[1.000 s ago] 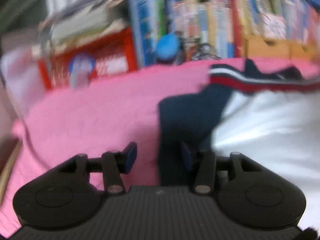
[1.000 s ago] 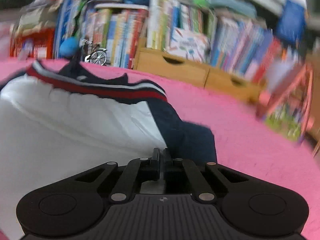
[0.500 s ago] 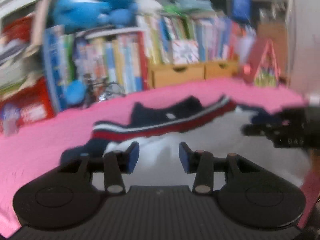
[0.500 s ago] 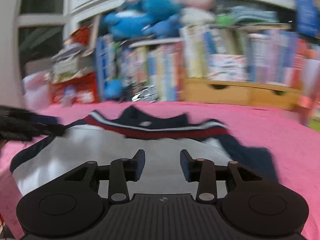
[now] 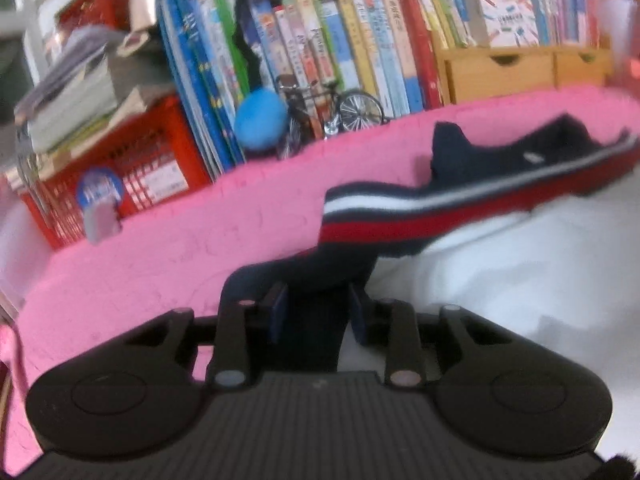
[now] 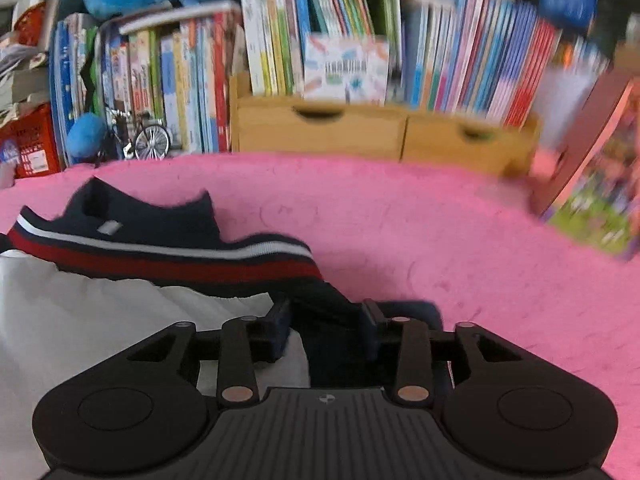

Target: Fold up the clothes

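Barely begun: shirt (image 5: pixel 520 288) spread flat, sleeves unfolded; left tongs (image 5: pixel 318 314) closing, right tongs (image 6: pixel 326 330) opening, each straddling a sleeve.

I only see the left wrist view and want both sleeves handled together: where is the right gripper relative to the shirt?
Observer: The right gripper hangs over the other navy sleeve of the white shirt with the red-striped navy chest. Its jaws are opening, with the sleeve between the fingers.
Operator: Anything near that sleeve on the pink fleece blanket?
Observer: A colourful picture book leans at the right side of the blanket, apart from the shirt.
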